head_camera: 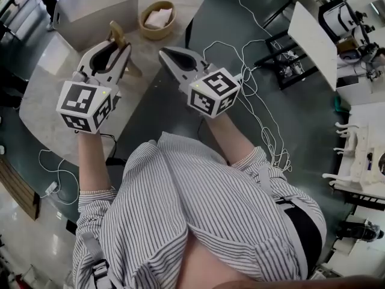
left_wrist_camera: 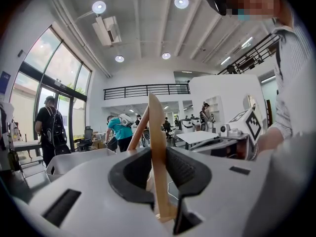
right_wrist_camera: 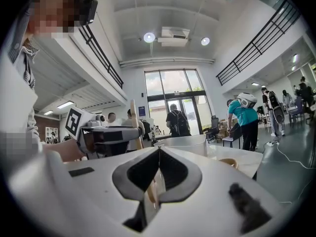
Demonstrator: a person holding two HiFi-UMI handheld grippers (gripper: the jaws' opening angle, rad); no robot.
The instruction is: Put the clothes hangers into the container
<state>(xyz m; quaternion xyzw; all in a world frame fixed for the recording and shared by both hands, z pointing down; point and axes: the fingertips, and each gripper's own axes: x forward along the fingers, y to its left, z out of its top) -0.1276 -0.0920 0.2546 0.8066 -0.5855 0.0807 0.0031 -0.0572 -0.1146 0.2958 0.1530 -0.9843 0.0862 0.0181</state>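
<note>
A wooden clothes hanger (left_wrist_camera: 156,132) stands upright between the jaws of my left gripper (left_wrist_camera: 157,158), which is shut on it. In the head view the hanger (head_camera: 117,34) pokes up past the left gripper (head_camera: 114,42), held above the table. The white container (head_camera: 90,5) stands just beyond, and it also shows in the left gripper view (left_wrist_camera: 74,163) and the right gripper view (right_wrist_camera: 183,142). My right gripper (head_camera: 167,54) hangs beside the left one. Its jaws (right_wrist_camera: 159,152) meet at the tips. A tan sliver shows in the gap below them; what it is I cannot tell.
A wooden bowl (head_camera: 157,20) holding white paper sits on the round pale table (head_camera: 48,95), right of the container. White cables (head_camera: 255,83) trail over the dark floor at the right. Benches with equipment (head_camera: 355,149) line the far right. People stand in the hall beyond.
</note>
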